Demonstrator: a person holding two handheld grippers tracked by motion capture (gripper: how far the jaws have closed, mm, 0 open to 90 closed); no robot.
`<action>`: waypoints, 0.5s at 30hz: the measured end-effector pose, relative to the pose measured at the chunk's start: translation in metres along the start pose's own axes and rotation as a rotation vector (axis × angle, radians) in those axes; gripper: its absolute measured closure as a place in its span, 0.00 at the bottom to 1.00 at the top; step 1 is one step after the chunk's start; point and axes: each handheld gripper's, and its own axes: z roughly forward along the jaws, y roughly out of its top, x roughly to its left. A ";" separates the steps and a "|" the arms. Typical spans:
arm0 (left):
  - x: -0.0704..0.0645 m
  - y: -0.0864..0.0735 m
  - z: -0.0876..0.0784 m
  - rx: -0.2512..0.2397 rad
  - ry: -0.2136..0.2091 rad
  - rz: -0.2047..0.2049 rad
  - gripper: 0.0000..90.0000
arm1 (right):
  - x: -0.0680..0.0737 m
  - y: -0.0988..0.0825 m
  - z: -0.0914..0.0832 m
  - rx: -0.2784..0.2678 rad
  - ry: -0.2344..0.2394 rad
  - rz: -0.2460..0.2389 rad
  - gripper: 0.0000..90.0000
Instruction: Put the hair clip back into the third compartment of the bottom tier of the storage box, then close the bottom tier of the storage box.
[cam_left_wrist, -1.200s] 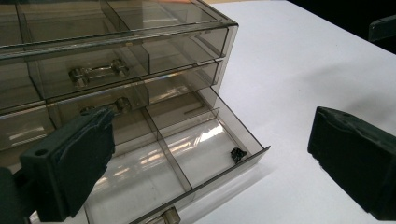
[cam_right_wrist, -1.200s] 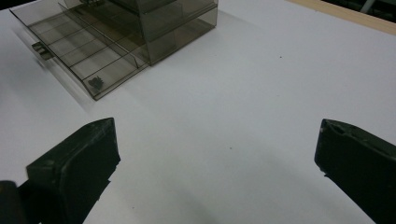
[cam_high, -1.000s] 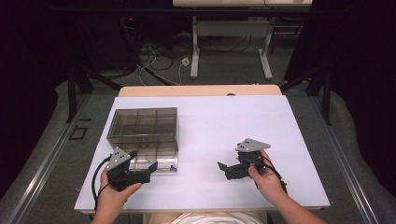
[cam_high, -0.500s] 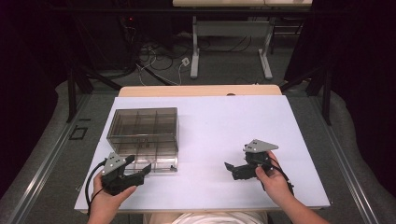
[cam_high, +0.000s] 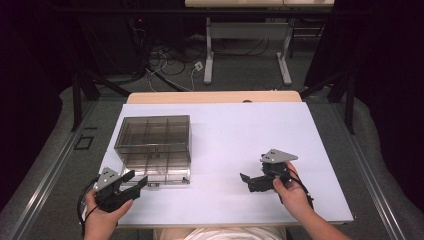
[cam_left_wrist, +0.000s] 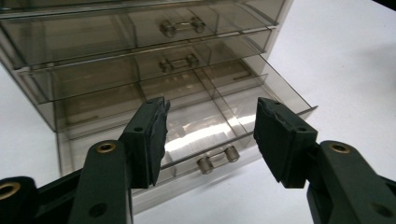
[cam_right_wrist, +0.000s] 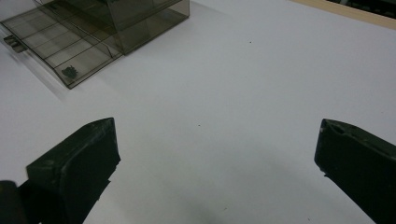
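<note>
Smoked-plastic drawer pulled out | left gripper closing, handle untouched

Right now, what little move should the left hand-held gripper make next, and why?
Probably ease forward a little. The left hand-held gripper has just been closing, with nothing between its jaws yet; the handle of the pulled-out bottom drawer sits just ahead of them, still untouched.

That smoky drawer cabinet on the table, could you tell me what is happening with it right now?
A person holds a claw in each hand. The left claw faces the cabinet's pulled-out bottom drawer; its jaws have just been closing, with the drawer handle in line between them but not gripped. The right claw waits open over the bare table.
</note>
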 end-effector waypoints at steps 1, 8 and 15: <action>0.001 0.000 0.000 0.000 0.000 -0.002 0.50 | 0.000 0.000 0.000 -0.001 0.001 0.006 0.00; 0.004 -0.002 -0.002 0.015 -0.009 -0.002 0.62 | -0.002 -0.001 0.002 -0.004 0.000 0.011 0.00; 0.012 -0.005 -0.003 0.054 0.008 -0.013 0.73 | -0.003 -0.002 0.004 0.006 0.003 0.007 0.00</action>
